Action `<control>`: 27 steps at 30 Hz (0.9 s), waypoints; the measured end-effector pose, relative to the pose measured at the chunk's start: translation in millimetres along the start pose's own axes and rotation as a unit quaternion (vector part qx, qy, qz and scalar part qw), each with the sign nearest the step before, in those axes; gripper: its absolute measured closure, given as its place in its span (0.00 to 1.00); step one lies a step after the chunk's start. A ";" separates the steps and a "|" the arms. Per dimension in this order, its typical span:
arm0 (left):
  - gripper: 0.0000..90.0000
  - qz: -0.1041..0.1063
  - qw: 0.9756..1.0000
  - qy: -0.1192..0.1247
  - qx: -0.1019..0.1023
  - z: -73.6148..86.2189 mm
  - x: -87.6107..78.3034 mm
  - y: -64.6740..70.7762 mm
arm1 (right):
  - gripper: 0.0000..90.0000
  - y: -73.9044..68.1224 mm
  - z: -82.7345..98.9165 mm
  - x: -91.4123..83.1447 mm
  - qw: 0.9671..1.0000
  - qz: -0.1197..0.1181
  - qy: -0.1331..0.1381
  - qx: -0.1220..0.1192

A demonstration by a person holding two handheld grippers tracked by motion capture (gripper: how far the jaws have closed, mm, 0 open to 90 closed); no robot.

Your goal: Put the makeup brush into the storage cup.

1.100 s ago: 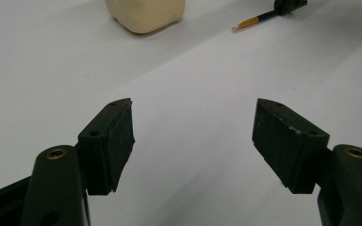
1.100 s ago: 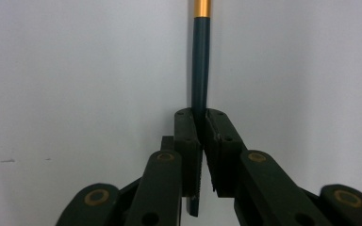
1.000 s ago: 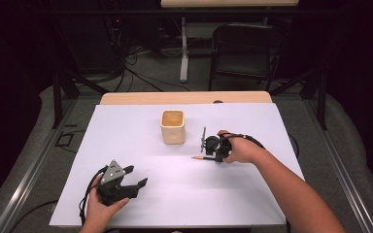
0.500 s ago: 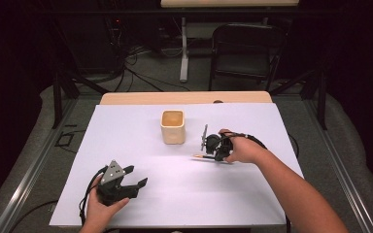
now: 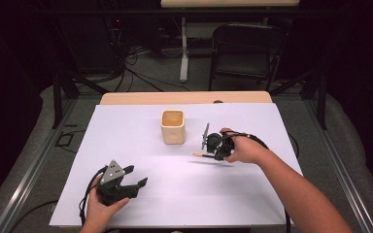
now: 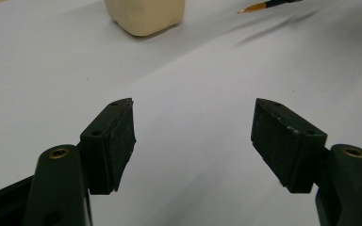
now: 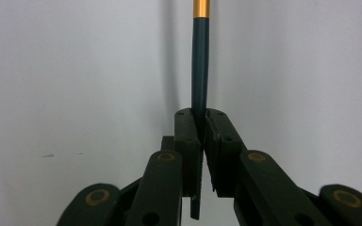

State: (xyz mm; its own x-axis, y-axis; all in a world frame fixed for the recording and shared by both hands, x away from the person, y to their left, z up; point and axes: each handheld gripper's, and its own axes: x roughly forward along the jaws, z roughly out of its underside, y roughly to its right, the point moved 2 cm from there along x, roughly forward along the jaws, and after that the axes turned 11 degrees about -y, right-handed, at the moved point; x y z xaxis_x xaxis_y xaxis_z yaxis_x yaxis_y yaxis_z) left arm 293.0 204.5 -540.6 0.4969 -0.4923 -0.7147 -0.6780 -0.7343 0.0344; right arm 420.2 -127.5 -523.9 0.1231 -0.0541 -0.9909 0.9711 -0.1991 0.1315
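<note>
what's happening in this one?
A person works two handheld grippers over a white-covered table. The right gripper is clamped on a dark pencil with a gold band, held above the sheet just right of a cream square cup; the pencil is not in the cup yet. The left gripper sits near the front left, jaws open with nothing between them.
</note>
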 end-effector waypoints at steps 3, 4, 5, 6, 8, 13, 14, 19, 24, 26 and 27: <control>0.35 0.004 1.000 0.002 -0.002 -0.1 0.1 0.3 | 0.93 -2.6 -0.5 -5.1 1.000 0.005 0.005 -0.004; 0.35 0.006 1.000 0.002 -0.002 -0.1 0.1 0.4 | 0.93 -4.2 -0.5 -6.9 1.000 0.005 0.007 -0.002; 0.36 0.006 1.000 0.002 -0.002 -0.1 0.1 0.4 | 0.93 -4.2 -0.5 -6.9 1.000 0.005 0.007 -0.002; 0.36 0.006 1.000 0.002 -0.002 -0.1 0.1 0.4 | 0.93 -5.0 -0.5 -8.4 1.000 0.008 0.009 -0.005; 0.36 0.006 1.000 0.002 -0.002 -0.1 0.1 0.4 | 0.93 -5.0 -0.5 -8.4 1.000 0.008 0.009 -0.005; 0.36 0.011 1.000 0.008 -0.005 -0.4 -0.7 -0.1 | 0.93 -12.5 1.2 -20.2 1.000 0.013 0.028 -0.002; 0.36 0.011 1.000 0.009 -0.006 -0.4 -0.7 -0.1 | 0.93 -13.5 1.6 -20.6 0.999 0.011 0.036 0.001; 0.36 0.011 1.000 0.009 -0.005 -0.4 -0.8 0.1 | 0.93 -17.9 4.8 -25.7 0.999 0.012 0.050 0.008; 0.36 0.012 1.000 0.009 -0.005 -0.3 -0.6 0.3 | 0.93 -19.8 7.3 -28.4 0.998 0.012 0.057 0.013; 0.36 0.012 1.000 0.009 -0.004 -0.3 -0.5 0.4 | 0.93 -20.6 8.5 -29.1 0.998 0.010 0.064 0.016; 0.37 0.012 1.000 0.010 -0.004 -0.3 -0.5 0.4 | 0.93 -21.1 9.1 -29.2 0.997 0.009 0.070 0.018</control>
State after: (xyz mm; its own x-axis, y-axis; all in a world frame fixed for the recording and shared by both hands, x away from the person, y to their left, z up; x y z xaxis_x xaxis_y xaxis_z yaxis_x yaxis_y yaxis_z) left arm 292.7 204.3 -540.0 0.4904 -0.5190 -0.7001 -0.6860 -0.7253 0.0572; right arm 394.3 -130.7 -497.4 0.1704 0.0779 -0.9823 0.9608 -0.2342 0.1481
